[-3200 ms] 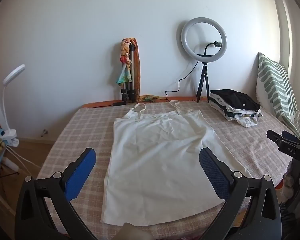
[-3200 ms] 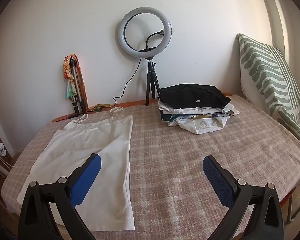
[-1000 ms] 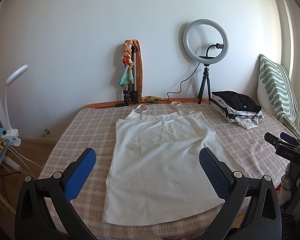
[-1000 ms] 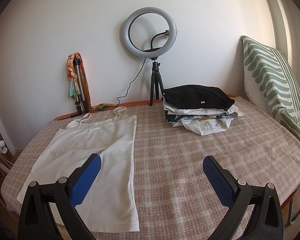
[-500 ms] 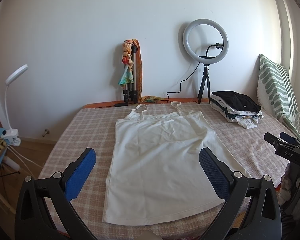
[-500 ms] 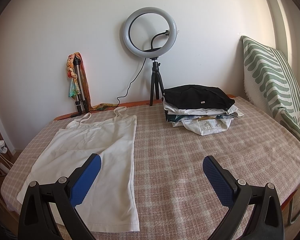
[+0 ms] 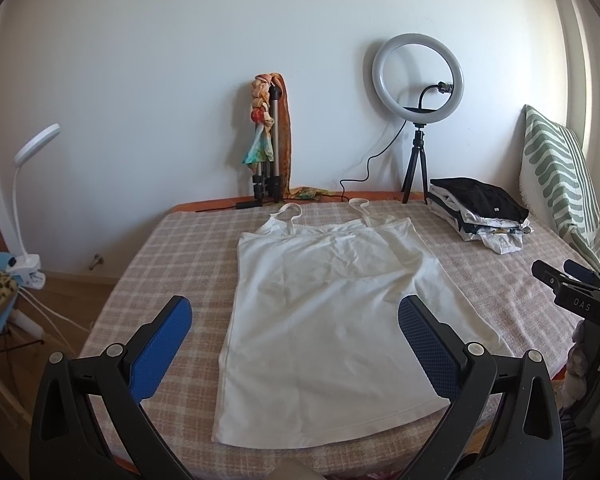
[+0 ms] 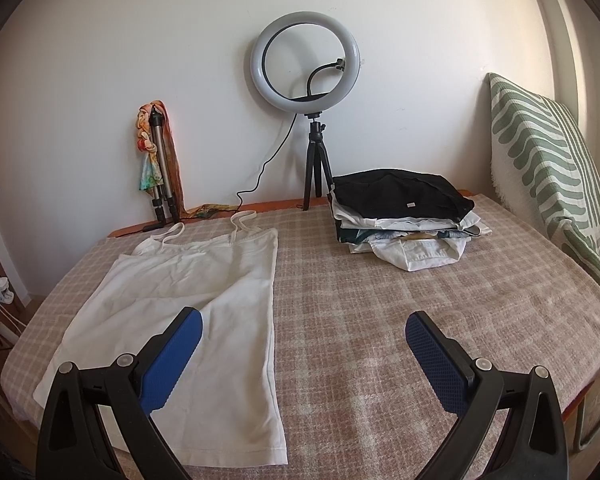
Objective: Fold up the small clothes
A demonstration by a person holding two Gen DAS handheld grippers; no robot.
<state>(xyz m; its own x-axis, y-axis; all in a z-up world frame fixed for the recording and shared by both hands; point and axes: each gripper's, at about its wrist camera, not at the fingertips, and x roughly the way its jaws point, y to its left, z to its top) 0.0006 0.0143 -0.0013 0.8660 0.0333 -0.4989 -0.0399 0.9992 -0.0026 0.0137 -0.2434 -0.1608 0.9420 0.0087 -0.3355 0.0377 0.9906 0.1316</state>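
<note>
While spread flat, white camisole [image 7: 324, 304], checked cloth [image 8: 380, 300]

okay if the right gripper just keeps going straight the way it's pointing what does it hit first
Probably the bare checked bedcover: the open right gripper points at it, between the white camisole on one side and the stack of folded clothes farther back. Depth is hard to judge through the fisheye.

Ring light [image 8: 304, 62] on black tripod stands against the wall. Left of it, a folded tripod [image 8: 162, 168] wrapped in scarves. Right of it, a green-striped cushion [image 8: 548, 168].
</note>
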